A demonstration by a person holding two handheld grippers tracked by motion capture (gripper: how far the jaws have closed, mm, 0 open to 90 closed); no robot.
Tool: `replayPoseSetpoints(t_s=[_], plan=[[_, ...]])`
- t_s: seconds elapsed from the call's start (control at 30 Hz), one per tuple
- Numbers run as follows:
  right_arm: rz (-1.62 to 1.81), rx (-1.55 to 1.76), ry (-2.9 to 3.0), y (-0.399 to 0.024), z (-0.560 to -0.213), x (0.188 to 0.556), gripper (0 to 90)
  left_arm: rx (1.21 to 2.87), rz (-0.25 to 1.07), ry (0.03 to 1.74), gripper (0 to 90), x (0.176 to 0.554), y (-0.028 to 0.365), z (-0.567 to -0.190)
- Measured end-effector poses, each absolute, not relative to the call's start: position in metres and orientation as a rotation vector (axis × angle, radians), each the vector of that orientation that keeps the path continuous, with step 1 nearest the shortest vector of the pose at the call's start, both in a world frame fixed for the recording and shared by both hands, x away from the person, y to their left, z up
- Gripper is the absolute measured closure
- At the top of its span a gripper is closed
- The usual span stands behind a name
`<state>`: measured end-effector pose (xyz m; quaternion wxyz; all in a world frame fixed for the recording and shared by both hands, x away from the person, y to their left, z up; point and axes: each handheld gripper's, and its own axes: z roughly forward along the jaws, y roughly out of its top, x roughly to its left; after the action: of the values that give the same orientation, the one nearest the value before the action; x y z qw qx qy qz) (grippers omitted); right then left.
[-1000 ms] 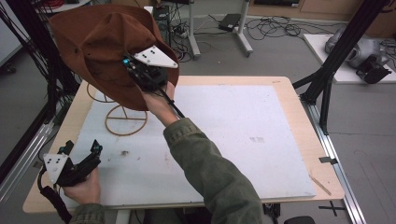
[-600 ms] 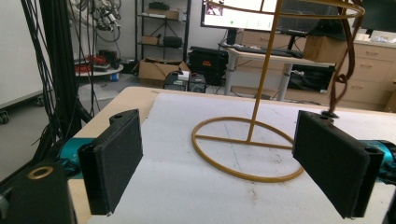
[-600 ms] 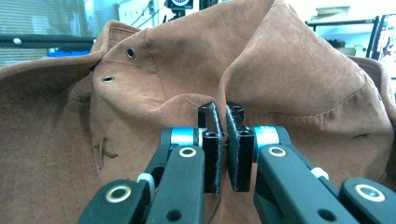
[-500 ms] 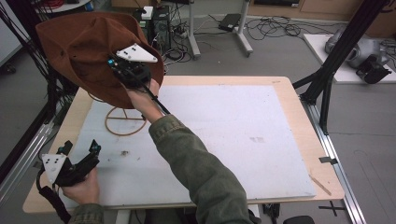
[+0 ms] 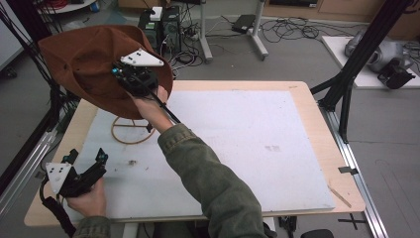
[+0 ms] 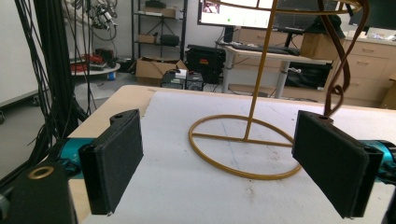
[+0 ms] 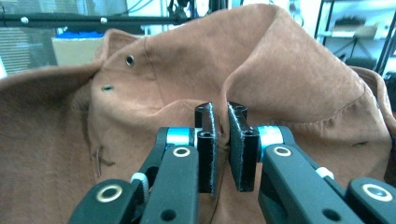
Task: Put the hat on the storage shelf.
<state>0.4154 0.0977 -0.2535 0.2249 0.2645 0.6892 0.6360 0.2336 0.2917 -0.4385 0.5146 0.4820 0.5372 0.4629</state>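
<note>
while the right gripper (image 5: 130,74) pinches a fold of the brown hat (image 5: 84,59) between its nearly closed fingers (image 7: 207,140), the hat hangs in the air over the far left corner of the desk (image 5: 307,124), above the gold wire stand (image 5: 132,130). the stand's ring base sits on the white mat, and its upright rod rises toward the hat; in the high view the hat covers the top of the stand, so i cannot tell whether the crown has met the top hoop. the relation that matters is vertical: the hat's hollow faces down and toward the stand, and the rod points up into it, so the likely move is a lowering along that rod. the left gripper (image 5: 74,173) rests low at the near left edge of the desk, fingers wide apart and holding nothing, aimed at the stand's base (image 6: 245,147). the right hand is by far the nearer to the hat.
</note>
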Motion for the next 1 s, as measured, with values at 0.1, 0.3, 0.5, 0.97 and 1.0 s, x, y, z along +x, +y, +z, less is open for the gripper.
replayPoseSetpoints(t_s=[0.1, 0.3, 0.5, 0.97, 1.0], plan=[[1.739, 0.733, 1.928, 0.097, -0.254, 0.416, 79.3, 1.161, 1.112, 1.29, 16.6, 0.234, 0.292, -0.439], [1.731, 0.743, 1.939, 0.094, -0.254, 0.414, 60.5, 1.161, 1.111, 1.285, 16.6, 0.234, 0.29, -0.438], [1.71, 0.752, 1.983, 0.094, -0.254, 0.413, 28.0, 1.161, 1.111, 1.285, 16.6, 0.234, 0.29, -0.438], [1.731, 0.763, 1.942, 0.068, -0.241, 0.414, 11.4, 1.16, 1.11, 1.286, 16.6, 0.234, 0.29, -0.439], [1.732, 0.765, 1.932, 0.064, -0.241, 0.413, 11.4, 1.16, 1.11, 1.286, 16.6, 0.234, 0.29, -0.439]])
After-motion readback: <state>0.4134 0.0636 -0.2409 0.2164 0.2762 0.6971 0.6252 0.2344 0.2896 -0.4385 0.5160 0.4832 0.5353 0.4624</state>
